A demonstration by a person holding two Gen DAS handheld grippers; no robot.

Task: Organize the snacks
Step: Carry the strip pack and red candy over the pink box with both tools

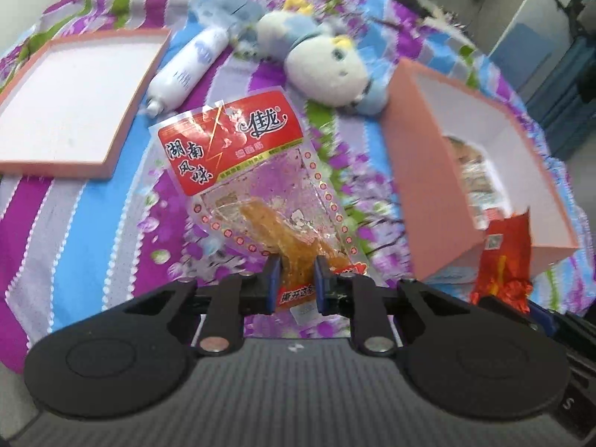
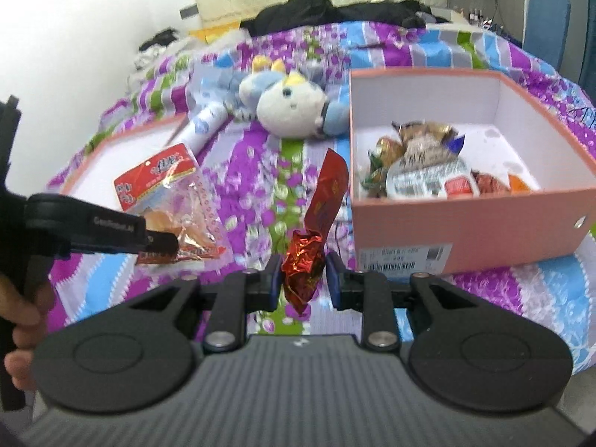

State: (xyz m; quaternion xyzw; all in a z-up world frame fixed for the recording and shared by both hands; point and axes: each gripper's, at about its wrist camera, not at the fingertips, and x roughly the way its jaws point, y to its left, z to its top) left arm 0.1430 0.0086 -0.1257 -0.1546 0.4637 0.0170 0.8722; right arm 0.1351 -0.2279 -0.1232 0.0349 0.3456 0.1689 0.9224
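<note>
At nine o'clock in the left wrist view an upturned pink box lid (image 1: 74, 104) lies on the striped floral bedspread (image 1: 93, 223), its white inside facing up. Toward eleven o'clock a white tube (image 1: 190, 69) rests beside it, and at twelve o'clock a blue-and-white plush toy (image 1: 327, 70) lies on its side. In the centre the left gripper (image 1: 296, 273) pinches the bottom edge of a clear snack packet (image 1: 260, 186) with a red label — the packet hangs clear of the bedspread, jaws pressed on it.

At three o'clock sits the open pink box (image 2: 465, 223), with several wrapped snacks (image 2: 428, 171) piled inside. In the right wrist view the right gripper (image 2: 302, 279) is clamped on a crinkled red foil snack (image 2: 303, 272) at six o'clock, held up just left of the box's near corner — its long red tail points toward twelve o'clock.
</note>
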